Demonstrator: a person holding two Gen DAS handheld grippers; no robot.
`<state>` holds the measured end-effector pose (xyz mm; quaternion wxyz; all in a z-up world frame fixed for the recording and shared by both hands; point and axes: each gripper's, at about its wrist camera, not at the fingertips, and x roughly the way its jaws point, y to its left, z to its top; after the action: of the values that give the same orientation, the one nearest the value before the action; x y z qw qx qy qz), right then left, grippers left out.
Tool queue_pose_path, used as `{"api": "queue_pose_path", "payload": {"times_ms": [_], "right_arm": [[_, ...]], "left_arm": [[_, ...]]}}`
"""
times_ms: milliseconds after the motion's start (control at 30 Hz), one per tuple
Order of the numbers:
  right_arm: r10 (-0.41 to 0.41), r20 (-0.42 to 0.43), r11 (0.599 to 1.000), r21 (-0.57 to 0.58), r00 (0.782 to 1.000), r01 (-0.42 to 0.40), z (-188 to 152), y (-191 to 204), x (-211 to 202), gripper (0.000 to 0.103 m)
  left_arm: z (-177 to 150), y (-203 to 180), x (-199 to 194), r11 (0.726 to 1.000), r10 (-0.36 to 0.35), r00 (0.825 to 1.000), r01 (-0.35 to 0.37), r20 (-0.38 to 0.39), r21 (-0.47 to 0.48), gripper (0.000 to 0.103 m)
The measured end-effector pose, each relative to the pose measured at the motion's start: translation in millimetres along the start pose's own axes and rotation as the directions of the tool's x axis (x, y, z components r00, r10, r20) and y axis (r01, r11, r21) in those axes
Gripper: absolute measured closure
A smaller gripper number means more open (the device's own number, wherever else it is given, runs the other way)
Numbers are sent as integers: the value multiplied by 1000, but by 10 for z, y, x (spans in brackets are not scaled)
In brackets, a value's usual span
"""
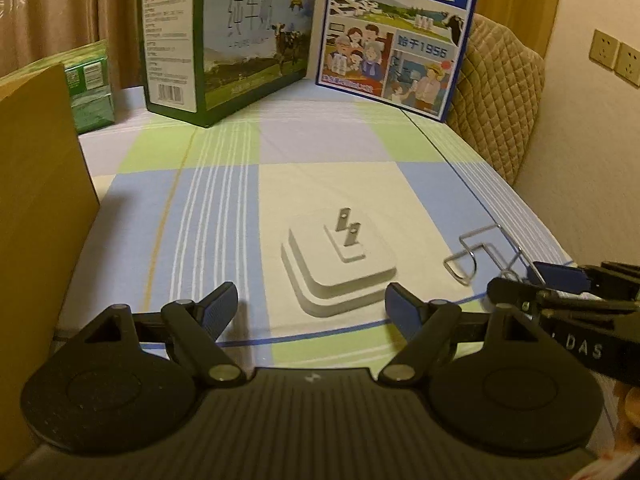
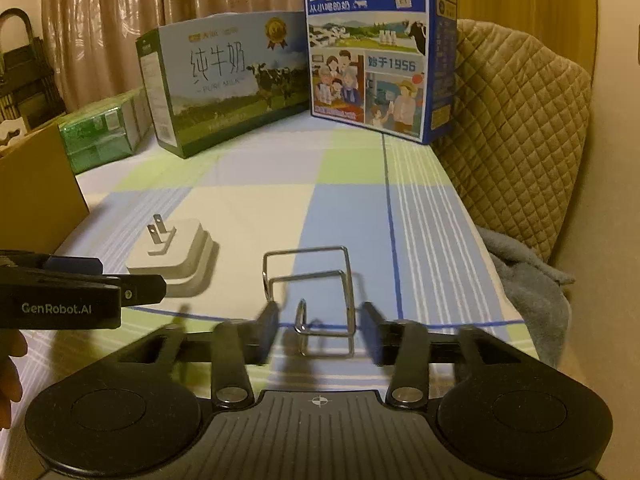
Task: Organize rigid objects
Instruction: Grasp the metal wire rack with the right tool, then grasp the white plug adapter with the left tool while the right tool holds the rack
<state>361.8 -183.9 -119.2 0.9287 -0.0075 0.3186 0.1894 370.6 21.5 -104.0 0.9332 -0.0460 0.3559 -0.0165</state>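
Right tool (image 2: 318, 330) stands spread, its pads clear of the wire rack (image 2: 316, 292) lying between them on the checked bed sheet (image 2: 352, 216). Left tool (image 1: 310, 306) is spread too, the white plug adapter (image 1: 340, 268) just ahead, prongs up. Only the right view shows a grey cloth (image 2: 532, 280) at the bed's right edge. Bare sheet runs ahead to two milk cartons (image 2: 372, 48).

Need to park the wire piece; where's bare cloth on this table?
Free: the wide checked stretch between the white plug adapter and the two milk boxes. Crowded: the near edge, where adapter, wire rack and both grippers sit close.
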Motion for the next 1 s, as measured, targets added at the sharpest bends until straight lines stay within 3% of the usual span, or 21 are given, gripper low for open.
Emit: {"api": "queue_pose_path", "payload": {"times_ms": [133, 333, 433, 800, 1000], "right_arm": [[26, 21, 1000, 4, 999, -26, 31, 47, 52, 42], [18, 12, 1000, -10, 1000, -18, 64, 80, 252, 41], [16, 12, 1000, -6, 1000, -16, 64, 45, 292, 53], [-9, 43, 997, 72, 999, 6, 145, -137, 154, 54], [-11, 27, 997, 77, 1000, 9, 136, -157, 168, 54]], "left_arm": [[22, 38, 10, 1000, -5, 1000, 5, 9, -16, 25], [34, 44, 39, 1000, -16, 1000, 16, 23, -23, 25], [35, 35, 72, 999, -25, 999, 26, 27, -25, 25], [101, -136, 238, 999, -45, 998, 45, 48, -14, 25], [128, -146, 330, 1000, 0, 999, 1, 51, -26, 30]]}}
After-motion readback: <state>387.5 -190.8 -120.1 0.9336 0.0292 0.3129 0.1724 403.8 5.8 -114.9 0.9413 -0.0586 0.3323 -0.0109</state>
